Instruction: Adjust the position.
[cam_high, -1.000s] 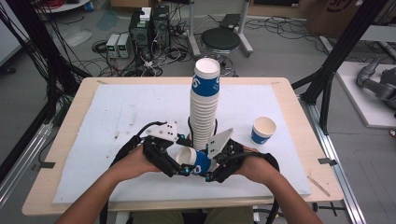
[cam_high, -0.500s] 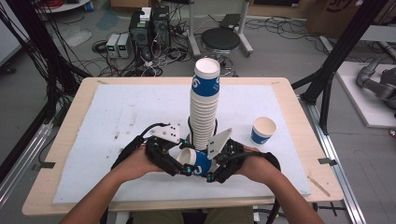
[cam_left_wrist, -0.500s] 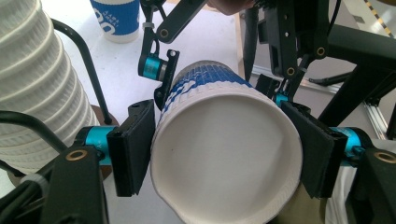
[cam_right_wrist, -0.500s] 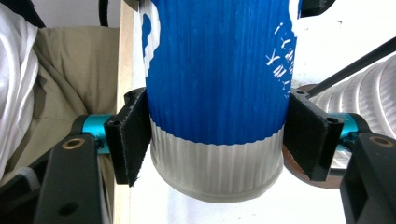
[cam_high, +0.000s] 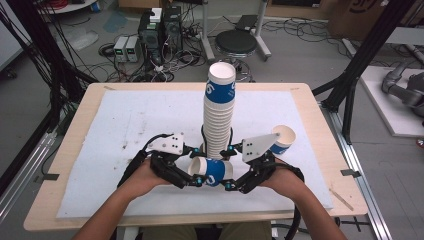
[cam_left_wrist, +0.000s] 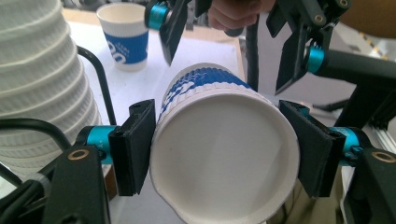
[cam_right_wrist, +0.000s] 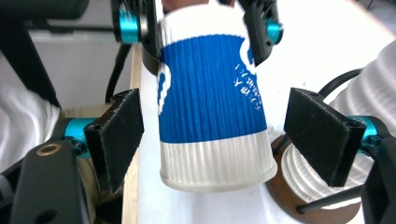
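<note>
A blue-and-white paper cup (cam_high: 210, 171) lies on its side in the air near the table's front edge. My left gripper (cam_high: 192, 177) is shut on its rim end; the jaws have just been closing with the cup between them. In the left gripper view the pads (cam_left_wrist: 135, 147) press on both sides of the cup (cam_left_wrist: 224, 154). My right gripper (cam_high: 235, 182) faces it from the right and is open. In the right gripper view its pads (cam_right_wrist: 119, 135) stand apart from the cup's base (cam_right_wrist: 212, 107).
A tall stack of paper cups (cam_high: 219, 117) rises just behind the grippers, on a round brown base (cam_right_wrist: 299, 205) with black wire. A single upright cup (cam_high: 283, 139) stands to the right. A white mat (cam_high: 125, 130) covers the wooden table.
The left gripper's jaws have closed onto the cup. The right gripper has drawn back a little to the right, and its jaws stand off the cup's base.
</note>
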